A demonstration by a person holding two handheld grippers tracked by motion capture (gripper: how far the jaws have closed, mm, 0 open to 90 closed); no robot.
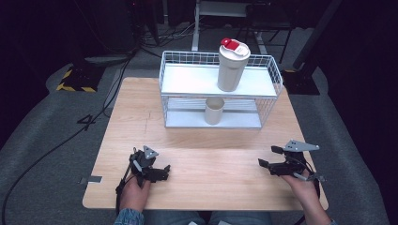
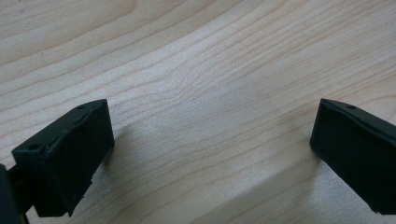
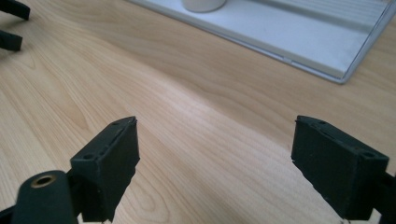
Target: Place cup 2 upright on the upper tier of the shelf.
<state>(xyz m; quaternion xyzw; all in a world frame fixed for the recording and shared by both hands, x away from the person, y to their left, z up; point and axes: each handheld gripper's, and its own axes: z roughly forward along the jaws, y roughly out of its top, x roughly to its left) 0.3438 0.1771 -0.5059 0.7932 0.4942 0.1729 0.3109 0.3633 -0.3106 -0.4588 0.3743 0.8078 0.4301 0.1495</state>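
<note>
A white wire rack (image 1: pixel 171 89) with two shelves stands at the far side of the wooden table (image 1: pixel 197 140). A tall cream tumbler (image 1: pixel 231 70) with a red and white lid stands on its top shelf. Below it, a small cream cup (image 1: pixel 214 110) stands on the lower shelf. My left gripper (image 1: pixel 165 171) rests near the front left of the table, open with bare wood between its jaws (image 2: pixel 212 135). My right gripper (image 1: pixel 267 156) hangs low at the front right, also open and holding nothing (image 3: pixel 215 149).
In the right gripper view the rack's lower shelf board (image 3: pixel 299 32) lies ahead, with the cup's base (image 3: pixel 203 3) at the top edge. The left gripper's jaw tips (image 3: pixel 11 25) show at the far left. Cables trail on the grey floor (image 1: pixel 47 150).
</note>
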